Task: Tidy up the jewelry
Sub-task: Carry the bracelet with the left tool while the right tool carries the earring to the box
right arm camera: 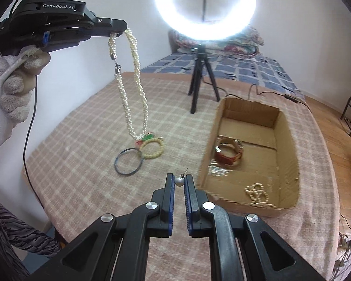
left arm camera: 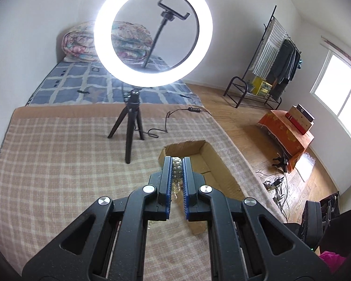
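Note:
My left gripper (left arm camera: 177, 160) is shut on a twisted pearl necklace (left arm camera: 177, 171). In the right wrist view that left gripper (right arm camera: 121, 31) is high at the upper left, and the pearl necklace (right arm camera: 133, 89) hangs down from it, its pendant end just above the bed. My right gripper (right arm camera: 179, 178) is shut on a small silver bead earring (right arm camera: 179, 181). An open cardboard box (right arm camera: 213, 138) stands to the right; it holds a brown-strapped watch (right arm camera: 229, 152) and a pearl bracelet (right arm camera: 257, 193). A blue bangle (right arm camera: 128, 162) and a yellow bead bracelet (right arm camera: 153, 148) lie on the checked blanket.
A lit ring light (right arm camera: 204, 8) on a black tripod (right arm camera: 202, 79) stands behind the box, its cable (right arm camera: 280, 94) trailing right. A gloved hand (right arm camera: 14, 86) holds the left gripper. Folded quilts (left arm camera: 79, 44) lie at the bed's far end. A clothes rack (left arm camera: 269, 61) stands by the wall.

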The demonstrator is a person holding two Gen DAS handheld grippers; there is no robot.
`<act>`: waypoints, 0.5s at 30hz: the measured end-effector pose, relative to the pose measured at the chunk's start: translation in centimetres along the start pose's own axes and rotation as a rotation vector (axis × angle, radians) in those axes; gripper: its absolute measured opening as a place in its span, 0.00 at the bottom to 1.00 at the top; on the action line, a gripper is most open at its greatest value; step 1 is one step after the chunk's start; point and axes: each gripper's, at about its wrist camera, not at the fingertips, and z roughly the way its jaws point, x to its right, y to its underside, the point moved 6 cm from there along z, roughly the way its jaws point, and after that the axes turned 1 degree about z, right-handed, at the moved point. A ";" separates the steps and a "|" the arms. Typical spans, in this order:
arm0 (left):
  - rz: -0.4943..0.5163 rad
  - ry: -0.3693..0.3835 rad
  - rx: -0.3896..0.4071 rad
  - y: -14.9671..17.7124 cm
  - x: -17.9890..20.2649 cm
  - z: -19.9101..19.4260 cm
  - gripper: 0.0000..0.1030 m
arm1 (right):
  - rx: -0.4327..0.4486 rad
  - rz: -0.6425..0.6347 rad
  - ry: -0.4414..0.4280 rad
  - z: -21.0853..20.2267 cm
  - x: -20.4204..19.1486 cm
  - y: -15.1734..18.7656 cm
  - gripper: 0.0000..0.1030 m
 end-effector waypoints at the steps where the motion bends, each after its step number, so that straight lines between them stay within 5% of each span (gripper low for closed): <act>1: 0.003 0.007 0.001 -0.5 0.5 0.5 0.06 | 0.002 0.008 0.006 -0.1 0.6 -0.1 0.06; 15: 0.035 0.060 -0.020 -4.5 4.9 8.8 0.06 | 0.003 0.084 0.085 1.0 8.1 -1.6 0.06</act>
